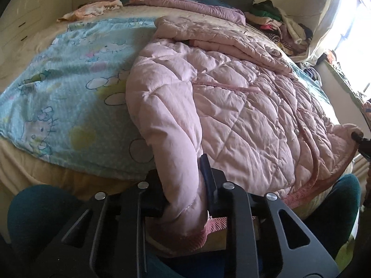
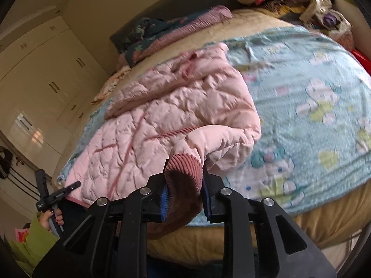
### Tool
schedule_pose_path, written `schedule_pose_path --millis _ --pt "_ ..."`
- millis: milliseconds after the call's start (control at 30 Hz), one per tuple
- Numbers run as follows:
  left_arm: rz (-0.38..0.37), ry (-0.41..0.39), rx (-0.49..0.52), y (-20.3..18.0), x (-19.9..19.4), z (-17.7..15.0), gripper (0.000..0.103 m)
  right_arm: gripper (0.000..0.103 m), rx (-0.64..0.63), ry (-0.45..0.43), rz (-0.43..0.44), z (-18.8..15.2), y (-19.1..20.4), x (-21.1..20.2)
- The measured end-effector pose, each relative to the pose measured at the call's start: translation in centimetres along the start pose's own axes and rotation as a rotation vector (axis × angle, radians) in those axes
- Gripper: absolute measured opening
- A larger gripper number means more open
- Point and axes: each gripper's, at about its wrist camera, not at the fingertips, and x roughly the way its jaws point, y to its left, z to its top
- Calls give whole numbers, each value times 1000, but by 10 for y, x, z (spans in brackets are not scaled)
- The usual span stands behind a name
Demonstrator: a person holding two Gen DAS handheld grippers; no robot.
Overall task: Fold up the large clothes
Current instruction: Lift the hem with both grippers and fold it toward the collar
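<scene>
A pink quilted jacket (image 1: 231, 106) lies front-up on a light blue cartoon blanket (image 1: 69, 81) on the bed. My left gripper (image 1: 183, 185) is shut on one sleeve (image 1: 171, 139), just above its ribbed cuff (image 1: 199, 234), which hangs past the bed's edge. In the right wrist view, the jacket (image 2: 150, 115) spreads to the left, and my right gripper (image 2: 184, 185) is shut on the other sleeve's dark pink ribbed cuff (image 2: 183, 169), lifted off the blanket (image 2: 313, 92). The left gripper (image 2: 55, 194) shows at lower left, held by a hand in a green sleeve.
Folded quilts (image 1: 185, 4) lie at the head of the bed. A heap of clothes (image 1: 278, 23) sits in the far corner by a bright window (image 1: 352, 23). A cream wardrobe (image 2: 46, 81) stands along the left wall. The person's teal-clad knees (image 1: 39, 208) press against the bed's front edge.
</scene>
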Motion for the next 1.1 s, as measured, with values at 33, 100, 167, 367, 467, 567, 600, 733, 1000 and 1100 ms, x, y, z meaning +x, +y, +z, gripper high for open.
schedule_pose_path --millis 33,100,167,367,467,567,600,733,1000,1100 --pt "-1 3 -1 -1 0 0 17 26 11 9 -7 -4 -3 0" --pt "-3 16 -6 0 2 0 17 29 34 21 -27 -11 -8 0" --pt "-7 25 -17 2 4 -2 18 33 57 43 -50 -19 -14 2" --pt "-10 73 -13 2 13 -13 35 50 141 139 -113 -47 -29 18" --pt "-11 88 -15 3 15 -15 39 61 98 164 -142 -51 -21 23" --pt "-7 95 -4 0 17 -16 39 68 57 185 -159 -52 -12 30" --pt "-7 87 -2 0 16 -16 28 61 50 185 -162 -53 -10 32" --pt "-45 41 -27 5 6 -11 13 27 42 130 -120 -50 -10 23" --pt "-46 -85 19 -8 -20 10 11 14 4 -60 -16 -23 4 -14" --pt "-52 -114 17 -9 -27 20 11 14 -6 -94 5 -10 11 -18"
